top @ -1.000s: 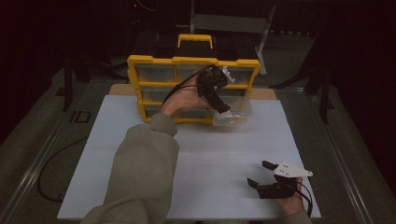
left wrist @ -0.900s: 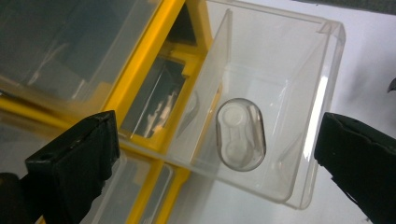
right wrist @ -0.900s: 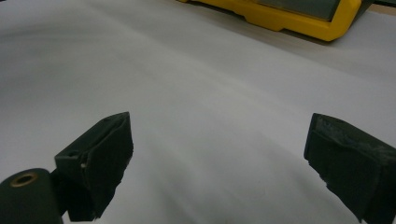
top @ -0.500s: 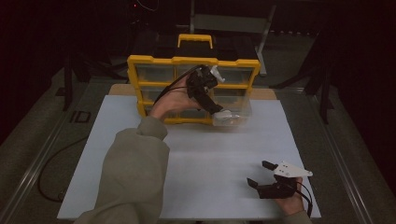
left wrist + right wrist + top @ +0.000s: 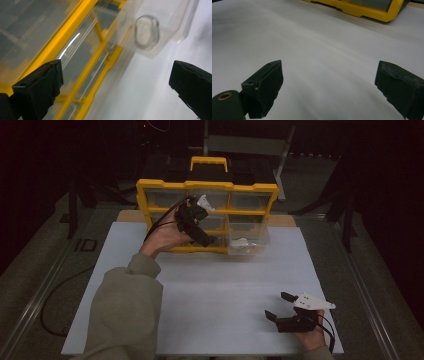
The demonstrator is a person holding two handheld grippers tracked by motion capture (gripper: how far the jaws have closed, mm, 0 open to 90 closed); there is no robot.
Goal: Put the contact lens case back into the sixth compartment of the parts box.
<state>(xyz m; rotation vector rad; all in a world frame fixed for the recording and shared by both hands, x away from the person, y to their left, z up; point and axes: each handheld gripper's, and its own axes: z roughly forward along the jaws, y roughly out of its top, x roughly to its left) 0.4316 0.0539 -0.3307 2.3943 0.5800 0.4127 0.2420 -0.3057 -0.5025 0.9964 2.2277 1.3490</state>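
Since a second ago the left gripper (image 5: 207,240) has slid leftward off the clear drawer (image 5: 247,240), its jaws now spread wide with nothing between them. That drawer sticks out of the bottom right corner of the yellow organizer (image 5: 207,185), something small and white lying inside it. In the left gripper view the drawer's clear pull (image 5: 147,31) sits just beyond the open jaws. Well in front of the organizer, the right gripper (image 5: 281,306) rests on the white mat (image 5: 220,290), unmoved, jaws spread and empty.
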